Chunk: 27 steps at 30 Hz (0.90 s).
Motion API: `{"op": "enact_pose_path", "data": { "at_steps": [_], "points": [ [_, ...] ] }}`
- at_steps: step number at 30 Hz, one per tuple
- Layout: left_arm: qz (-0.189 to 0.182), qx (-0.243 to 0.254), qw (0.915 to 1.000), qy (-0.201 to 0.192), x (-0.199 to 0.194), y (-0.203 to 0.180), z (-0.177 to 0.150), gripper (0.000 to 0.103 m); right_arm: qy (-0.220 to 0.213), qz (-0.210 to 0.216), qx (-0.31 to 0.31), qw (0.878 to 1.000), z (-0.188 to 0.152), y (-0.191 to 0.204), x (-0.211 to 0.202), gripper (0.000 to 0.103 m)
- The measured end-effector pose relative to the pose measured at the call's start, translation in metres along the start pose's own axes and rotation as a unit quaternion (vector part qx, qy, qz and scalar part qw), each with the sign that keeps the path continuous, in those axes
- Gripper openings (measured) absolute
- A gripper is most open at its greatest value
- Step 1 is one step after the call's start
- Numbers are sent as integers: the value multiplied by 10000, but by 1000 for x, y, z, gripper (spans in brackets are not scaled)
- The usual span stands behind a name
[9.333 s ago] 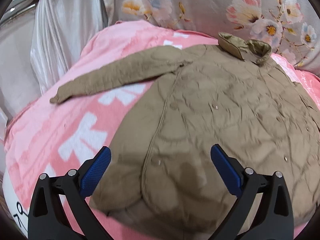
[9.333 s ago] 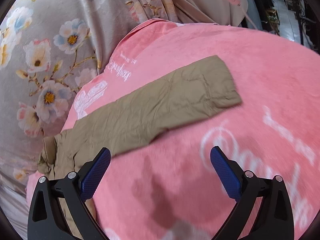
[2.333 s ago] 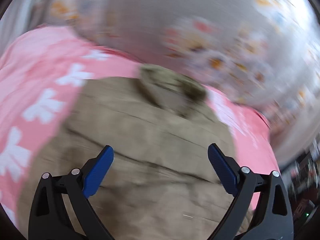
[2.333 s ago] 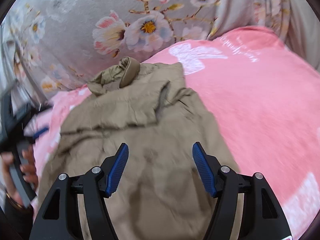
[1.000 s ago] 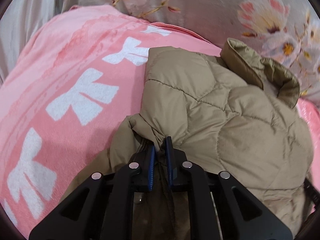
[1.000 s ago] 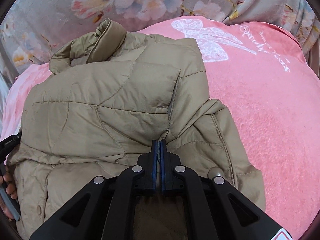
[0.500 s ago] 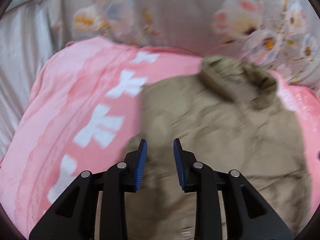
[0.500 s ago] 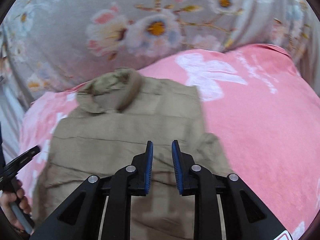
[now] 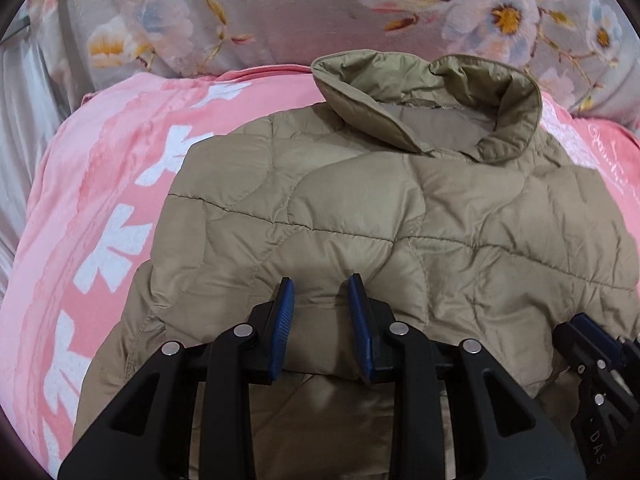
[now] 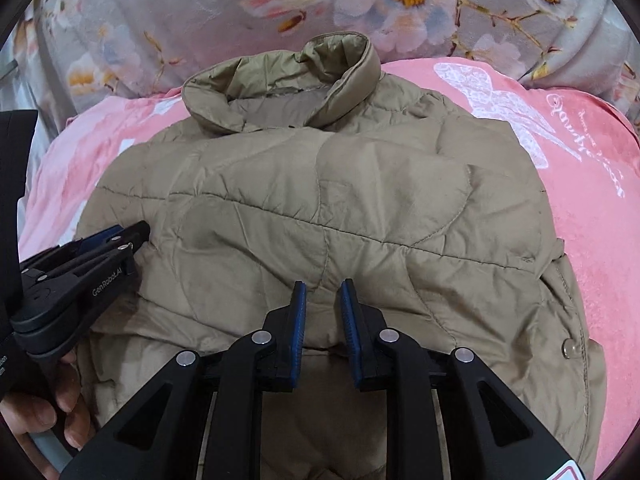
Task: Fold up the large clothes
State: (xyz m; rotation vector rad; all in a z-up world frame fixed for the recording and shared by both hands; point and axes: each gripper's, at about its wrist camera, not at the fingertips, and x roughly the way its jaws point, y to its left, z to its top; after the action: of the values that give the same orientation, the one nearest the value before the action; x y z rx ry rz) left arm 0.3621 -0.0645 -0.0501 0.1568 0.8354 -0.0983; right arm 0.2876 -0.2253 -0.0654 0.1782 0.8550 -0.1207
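A second ago both pairs of tongs were clamped on the fabric at the fold's near edge; their jaws have just been opening, and the left tongs (image 9: 320, 300) and right tongs (image 10: 323, 300) now stand slightly parted with nothing between the blue ribbed pads, hovering above the cloth. Nine seconds back the khaki quilted puffer jacket (image 9: 360, 216) lay spread with both sleeves stretched out; now the sleeves are tucked in and the lower part is doubled up over the body, making a compact, puffy block with its stand-up collar (image 9: 432, 92) farthest from the cameras. The jacket lies on a fleecy pink blanket with white printed motifs (image 9: 100, 200) spread over the bed, and behind it hangs a soft grey floral cloth (image 9: 260, 8). The shell is smooth, faintly shiny, stitched in curved wavy quilting lines, with a metal snap (image 10: 567, 347) at its right edge. In the right wrist view a hand (image 10: 48, 412) grips the left tool's handle.
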Motion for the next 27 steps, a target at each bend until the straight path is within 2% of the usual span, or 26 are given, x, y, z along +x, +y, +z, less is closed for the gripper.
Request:
{"op": "enact_pose_path", "data": {
  "at_steps": [10,27],
  "points": [
    [-38,-14,9997,-229,7,1,-14,27,-182,-113,-164,9996,-11,6,8,19],
    [127,55,9996,-253,8,-4,-16,27,-217,-213,-226,9993,-13,9,10,19]
  ]
}}
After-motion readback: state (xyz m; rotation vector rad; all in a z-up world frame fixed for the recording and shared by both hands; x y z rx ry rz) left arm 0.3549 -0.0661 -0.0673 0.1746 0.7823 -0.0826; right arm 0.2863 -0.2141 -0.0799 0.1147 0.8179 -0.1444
